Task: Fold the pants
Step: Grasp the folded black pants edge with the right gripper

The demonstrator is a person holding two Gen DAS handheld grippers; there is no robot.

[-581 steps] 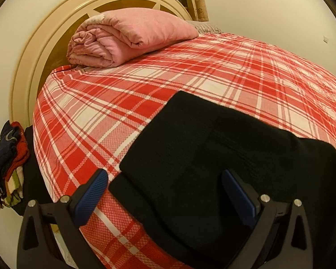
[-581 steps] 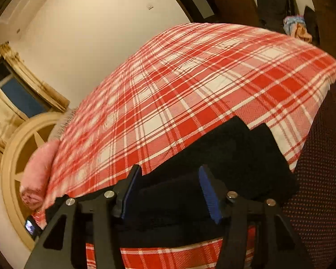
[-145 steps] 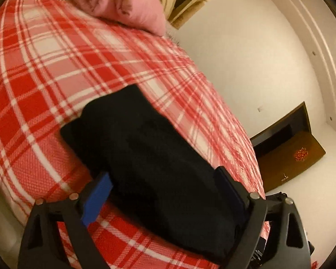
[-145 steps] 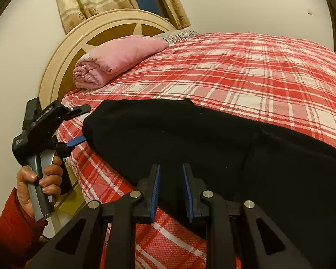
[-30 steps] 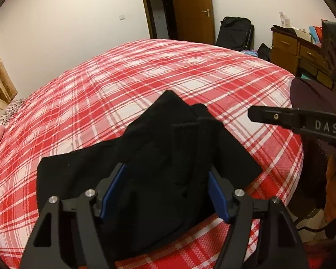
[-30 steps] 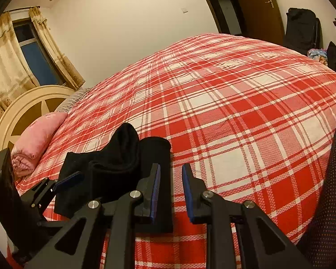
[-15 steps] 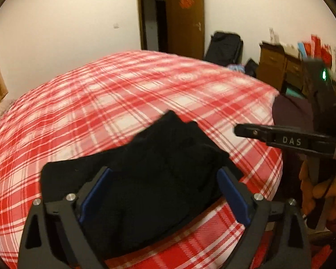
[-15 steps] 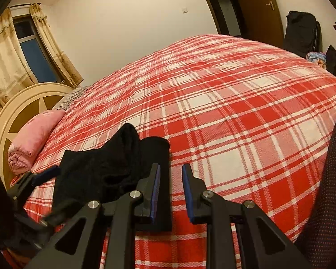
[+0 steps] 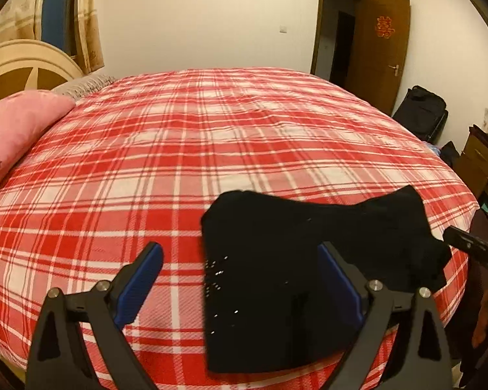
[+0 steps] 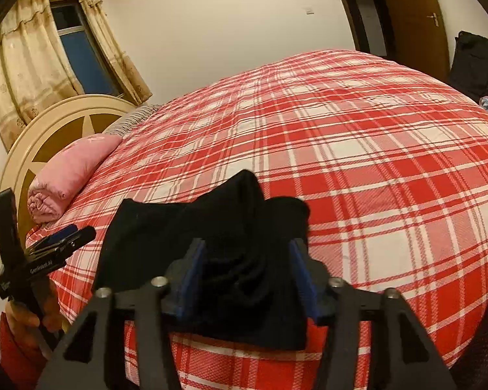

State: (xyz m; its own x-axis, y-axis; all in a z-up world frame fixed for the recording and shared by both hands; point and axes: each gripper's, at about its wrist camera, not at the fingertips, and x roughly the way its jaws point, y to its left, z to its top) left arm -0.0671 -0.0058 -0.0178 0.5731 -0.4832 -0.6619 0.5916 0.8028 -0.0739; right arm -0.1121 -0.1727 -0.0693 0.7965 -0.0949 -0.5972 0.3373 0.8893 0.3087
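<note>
The black pants [image 9: 276,260] lie folded into a compact bundle near the front edge of the bed; in the right wrist view the pants [image 10: 211,227] have a raised peak at the top. My left gripper [image 9: 240,279] is open and empty, hovering above the bundle's left part. My right gripper [image 10: 249,269] is open, with its blue pads [image 10: 193,273] on either side of the bundle's near edge, not closed on it. The left gripper [image 10: 61,235] also shows at the left of the right wrist view, held by a hand.
The bed has a red and white plaid cover [image 9: 211,136]. A rolled pink quilt [image 9: 13,126] lies by the cream headboard [image 10: 58,113]. A brown door [image 9: 377,48], a black suitcase [image 9: 421,113] and a dresser [image 9: 481,162] stand beyond the bed.
My right gripper has opened from shut and now straddles the bundle's near edge. My left gripper has pulled back and swung left, away from the pants.
</note>
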